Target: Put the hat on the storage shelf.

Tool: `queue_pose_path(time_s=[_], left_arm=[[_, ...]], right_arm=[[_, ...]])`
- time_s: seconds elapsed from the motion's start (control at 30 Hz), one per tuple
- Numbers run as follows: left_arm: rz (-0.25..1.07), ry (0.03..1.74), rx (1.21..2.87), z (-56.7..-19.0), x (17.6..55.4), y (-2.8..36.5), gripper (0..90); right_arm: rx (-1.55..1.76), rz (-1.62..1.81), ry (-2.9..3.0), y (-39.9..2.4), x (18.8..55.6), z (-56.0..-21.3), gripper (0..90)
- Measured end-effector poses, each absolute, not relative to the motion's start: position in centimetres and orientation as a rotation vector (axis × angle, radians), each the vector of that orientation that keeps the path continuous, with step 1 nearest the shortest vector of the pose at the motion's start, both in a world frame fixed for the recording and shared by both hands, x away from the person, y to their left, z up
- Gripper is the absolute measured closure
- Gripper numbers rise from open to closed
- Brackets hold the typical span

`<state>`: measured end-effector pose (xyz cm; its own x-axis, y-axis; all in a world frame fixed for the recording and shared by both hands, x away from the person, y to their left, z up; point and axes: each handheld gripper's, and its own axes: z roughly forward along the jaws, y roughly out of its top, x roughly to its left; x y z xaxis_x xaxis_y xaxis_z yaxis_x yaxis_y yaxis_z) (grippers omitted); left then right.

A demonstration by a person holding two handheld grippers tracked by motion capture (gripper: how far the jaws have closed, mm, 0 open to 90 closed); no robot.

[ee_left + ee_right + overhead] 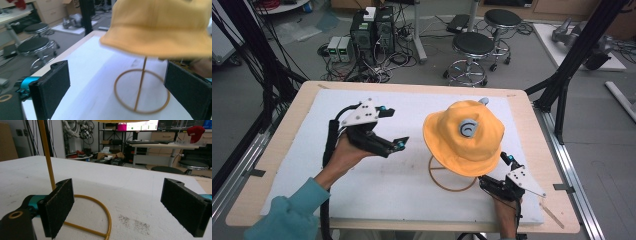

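A yellow bucket hat (464, 135) with a grey round patch sits on a thin yellow wire stand whose ring base (452, 182) lies on the white mat. In the left gripper view the hat (160, 25) hangs over the ring (141, 92) and its upright rod. My left gripper (393, 127) is held above the mat left of the hat, open, with nothing between its pads (117, 80). My right gripper (494, 170) lies low at the hat's near right, beside the ring base (107, 215). It is open (118, 195) and holds nothing.
The white mat (362, 180) covers a wooden table (277, 150). Behind the table stand two round stools (473, 47), computer cases with cables (372, 30) and black frame posts (582, 45) at both sides.
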<state>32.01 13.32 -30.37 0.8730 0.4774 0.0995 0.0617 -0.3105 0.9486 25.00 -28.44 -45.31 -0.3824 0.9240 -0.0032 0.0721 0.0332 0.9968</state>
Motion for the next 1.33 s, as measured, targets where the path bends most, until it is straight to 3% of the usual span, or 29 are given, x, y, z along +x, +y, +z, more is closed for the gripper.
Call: queue_pose_path(time_s=[0.6, 1.33], left_arm=[[0.629, 0.71, 1.72, -41.2, 28.1, 27.1, 7.1], [0.702, 0.717, 1.582, -44.7, 26.9, 29.8, 7.1]], right_arm=[[1.046, 1.432, 1.561, -28.4, 25.0, -45.3, 10.4], [1.045, 1.436, 1.556, -28.5, 25.0, -45.3, 10.4]])
